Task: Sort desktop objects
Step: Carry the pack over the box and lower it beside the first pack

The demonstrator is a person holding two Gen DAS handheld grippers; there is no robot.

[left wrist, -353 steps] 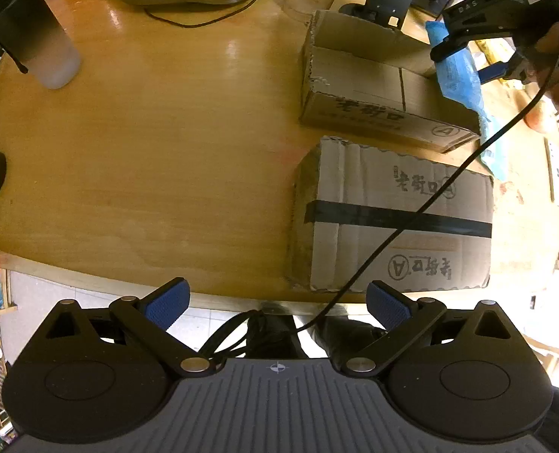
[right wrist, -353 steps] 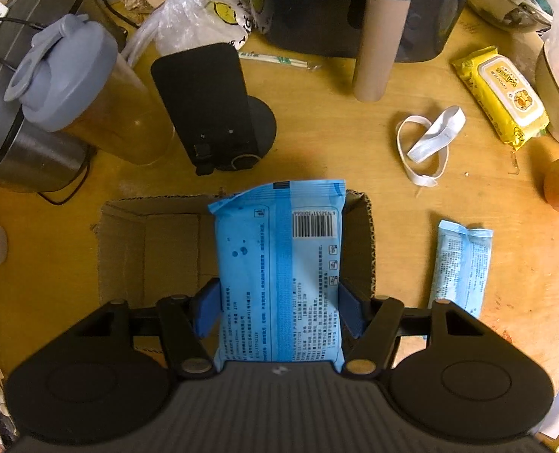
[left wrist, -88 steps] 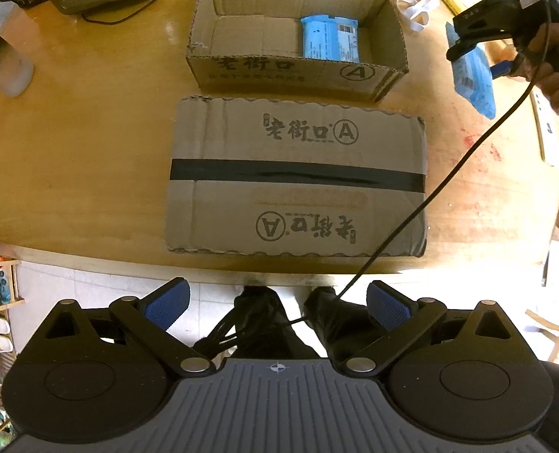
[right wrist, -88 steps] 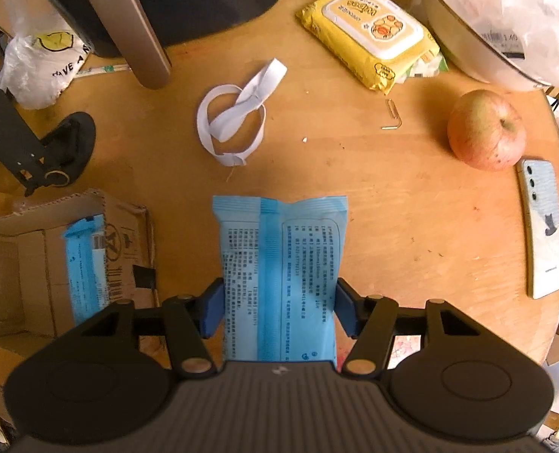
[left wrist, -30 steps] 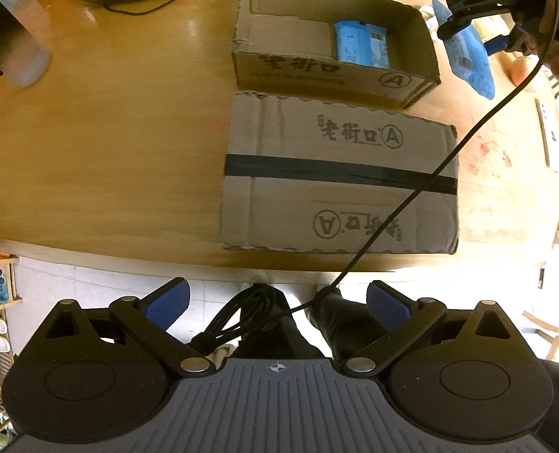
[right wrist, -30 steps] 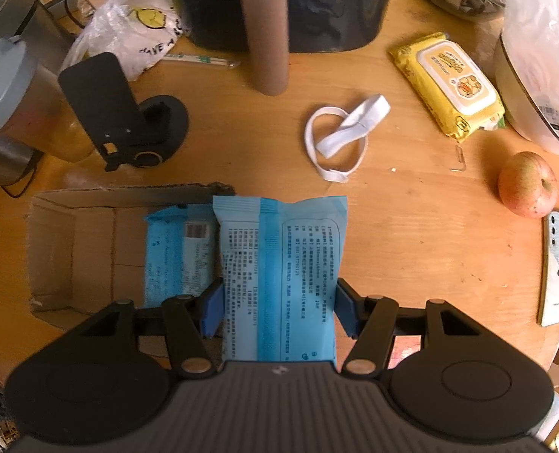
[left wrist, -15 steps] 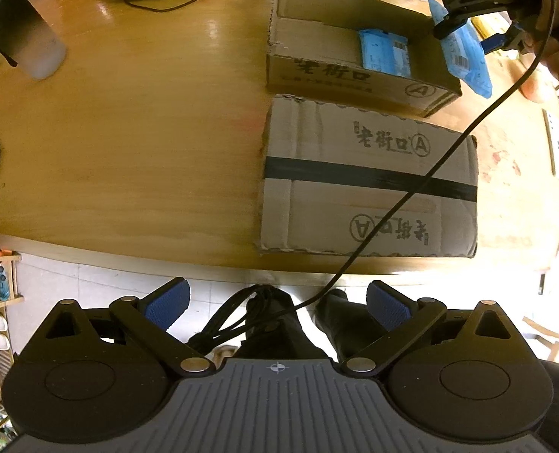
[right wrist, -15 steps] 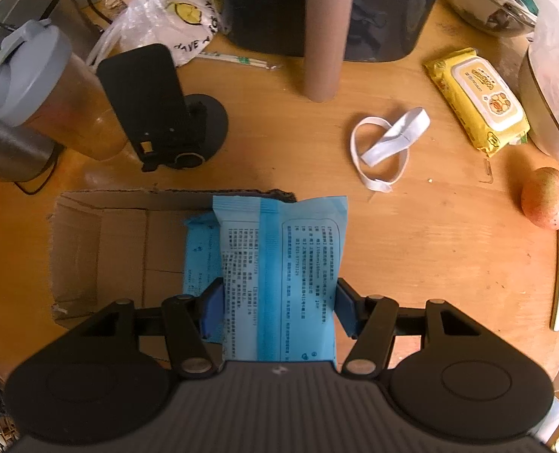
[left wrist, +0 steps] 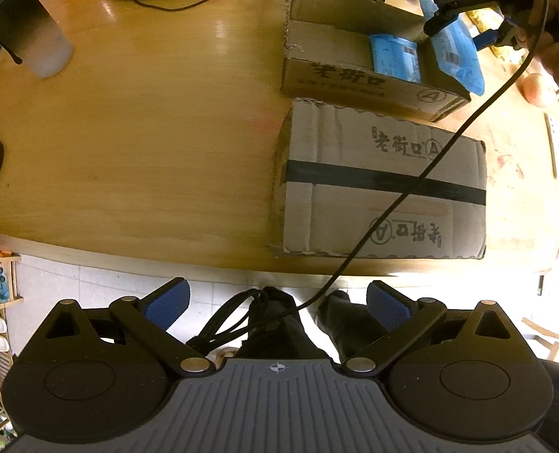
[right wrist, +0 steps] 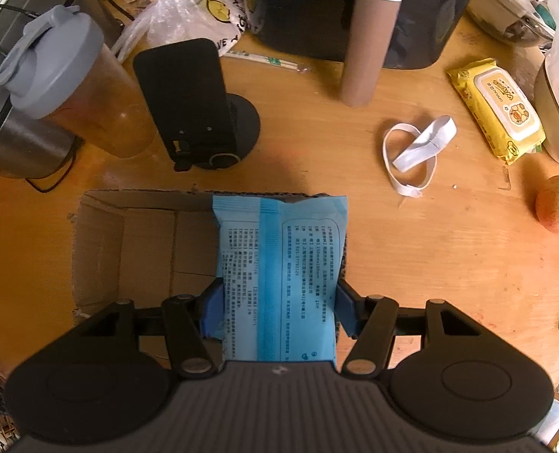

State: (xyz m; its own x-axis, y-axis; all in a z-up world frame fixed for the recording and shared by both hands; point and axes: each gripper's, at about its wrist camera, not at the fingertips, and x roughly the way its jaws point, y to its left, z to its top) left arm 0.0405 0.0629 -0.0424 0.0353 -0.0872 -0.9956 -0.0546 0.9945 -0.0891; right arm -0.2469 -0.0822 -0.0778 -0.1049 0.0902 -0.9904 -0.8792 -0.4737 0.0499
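My right gripper (right wrist: pixel 277 302) is shut on a light blue wipes pack (right wrist: pixel 279 271), held flat above the right end of an open cardboard box (right wrist: pixel 136 249). In the left wrist view the same box (left wrist: pixel 339 75) holds another blue pack (left wrist: pixel 394 58), with the right gripper (left wrist: pixel 456 26) and its held pack (left wrist: pixel 456 56) over the box's right wall. That second pack is hidden in the right wrist view. My left gripper (left wrist: pixel 277 302) is open and empty, hanging off the table's near edge over the floor.
A taped, closed cardboard box (left wrist: pixel 381 185) lies in front of the open one. Behind and right of the box are a black phone stand (right wrist: pixel 196 113), a shaker bottle (right wrist: pixel 64 83), a white elastic band (right wrist: pixel 415 151), a yellow wipes pack (right wrist: pixel 496 107) and an apple (right wrist: pixel 556 204).
The right gripper has carried the blue pack leftward until it covers the box's right end and the pack inside. The left gripper's view has drifted left; its jaws stay open.
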